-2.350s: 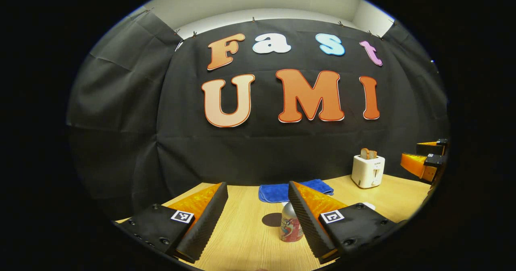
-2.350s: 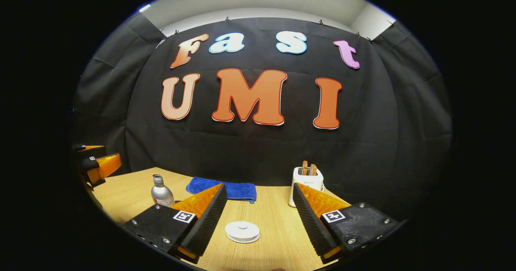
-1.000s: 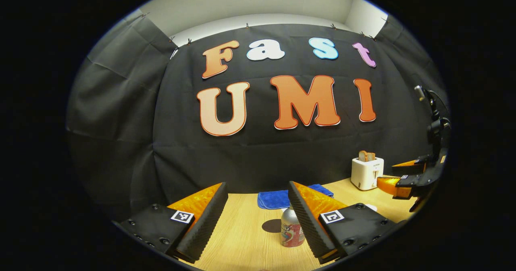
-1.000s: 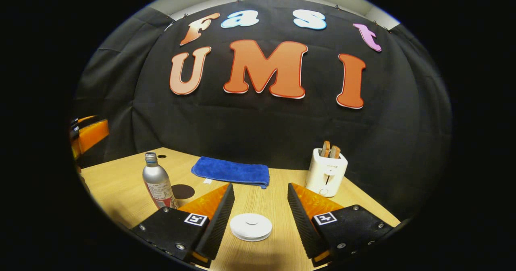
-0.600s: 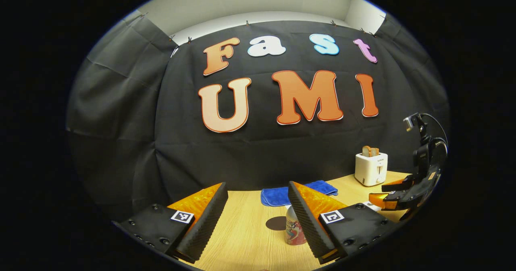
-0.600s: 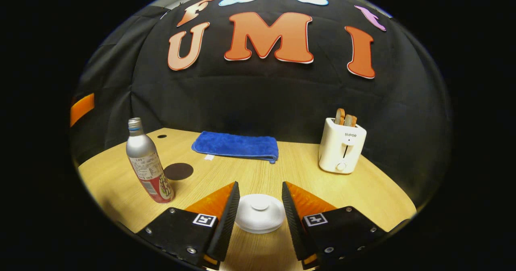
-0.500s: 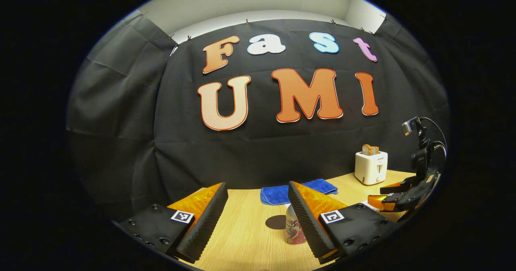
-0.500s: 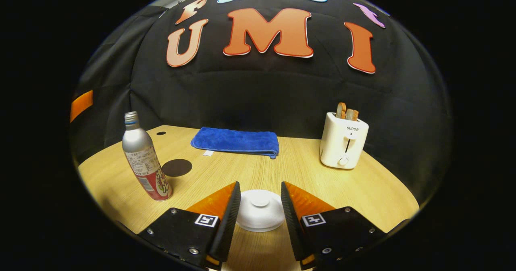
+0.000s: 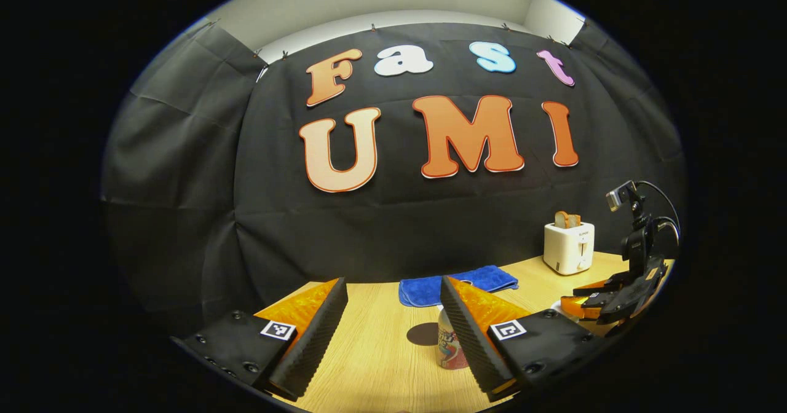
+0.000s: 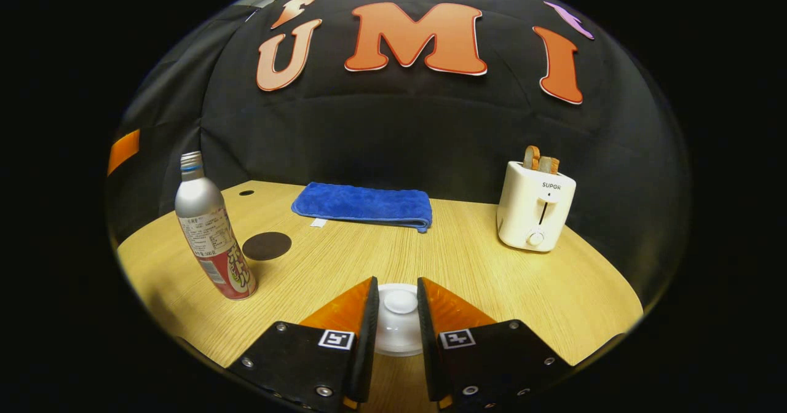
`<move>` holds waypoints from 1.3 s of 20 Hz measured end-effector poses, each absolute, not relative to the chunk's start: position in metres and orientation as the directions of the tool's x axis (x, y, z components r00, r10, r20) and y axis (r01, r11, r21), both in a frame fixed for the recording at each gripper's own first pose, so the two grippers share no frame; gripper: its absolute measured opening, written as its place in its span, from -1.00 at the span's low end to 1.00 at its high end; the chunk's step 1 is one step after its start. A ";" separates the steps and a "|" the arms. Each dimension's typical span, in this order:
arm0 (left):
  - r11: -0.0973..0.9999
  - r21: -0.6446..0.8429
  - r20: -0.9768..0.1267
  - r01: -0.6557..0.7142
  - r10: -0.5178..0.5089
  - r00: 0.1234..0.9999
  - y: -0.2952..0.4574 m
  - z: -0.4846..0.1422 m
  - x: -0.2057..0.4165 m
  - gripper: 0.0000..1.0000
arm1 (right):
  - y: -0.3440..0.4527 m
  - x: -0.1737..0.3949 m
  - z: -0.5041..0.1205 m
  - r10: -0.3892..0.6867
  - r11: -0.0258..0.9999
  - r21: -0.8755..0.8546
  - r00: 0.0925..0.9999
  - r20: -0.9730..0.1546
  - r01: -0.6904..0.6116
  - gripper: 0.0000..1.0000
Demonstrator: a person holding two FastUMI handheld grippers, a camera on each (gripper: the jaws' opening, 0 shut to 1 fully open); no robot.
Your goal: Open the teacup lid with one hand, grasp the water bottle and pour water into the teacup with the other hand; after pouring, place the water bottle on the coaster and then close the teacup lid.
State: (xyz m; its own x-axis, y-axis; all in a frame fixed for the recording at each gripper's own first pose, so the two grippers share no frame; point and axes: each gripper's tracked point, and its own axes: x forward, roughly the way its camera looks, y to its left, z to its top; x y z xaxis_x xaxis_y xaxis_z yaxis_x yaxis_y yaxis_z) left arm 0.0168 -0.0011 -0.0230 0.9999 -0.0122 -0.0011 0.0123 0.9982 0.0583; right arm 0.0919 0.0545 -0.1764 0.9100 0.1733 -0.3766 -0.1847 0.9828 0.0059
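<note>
Item: teacup lid [image 10: 398,314], centre front of table [image 10: 479,278]; my right gripper [image 10: 396,314] pinches its knob [image 10: 400,302], cup body hidden. Left gripper [image 9: 393,333] spread; water bottle [image 9: 450,345] half-hidden behind one finger. Toaster [image 10: 535,204] holds bread.

Your silver water bottle [image 10: 212,235] with its red-patterned base stands upright on the table, a dark round coaster [image 10: 267,245] just beside it (bare, lying flat). The white teacup lid [image 10: 398,314] with its round central knob sits on the cup.
</note>
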 end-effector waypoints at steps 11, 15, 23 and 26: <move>0.998 0.056 -0.028 0.032 -0.030 0.999 -0.008 -0.038 0.027 0.98 | 0.049 0.093 -0.174 0.186 0.982 0.045 0.907 -0.379 -0.183 -0.61; 0.996 0.033 -0.042 0.079 -0.078 0.996 -0.022 -0.052 0.033 1.00 | 0.047 0.093 -0.162 0.190 0.982 0.076 0.919 -0.346 -0.174 -0.62; 0.980 -0.023 -0.129 0.200 -0.201 0.971 -0.060 -0.096 0.041 0.99 | 0.037 0.090 -0.132 0.190 0.978 0.139 0.943 -0.274 -0.157 -0.63; 0.976 -0.024 -0.182 0.214 -0.215 0.960 -0.069 -0.122 0.048 1.00 | 0.031 0.088 -0.121 0.184 0.978 0.142 0.950 -0.251 -0.152 -0.63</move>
State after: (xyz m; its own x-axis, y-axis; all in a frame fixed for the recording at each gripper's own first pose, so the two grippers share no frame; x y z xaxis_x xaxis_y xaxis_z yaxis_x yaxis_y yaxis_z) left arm 0.0480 -0.0686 -0.1216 0.9596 -0.2151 -0.1816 0.2142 0.9765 -0.0244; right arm 0.0877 0.0314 -0.1214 0.9503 0.1845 -0.2509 -0.1523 0.9780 0.1424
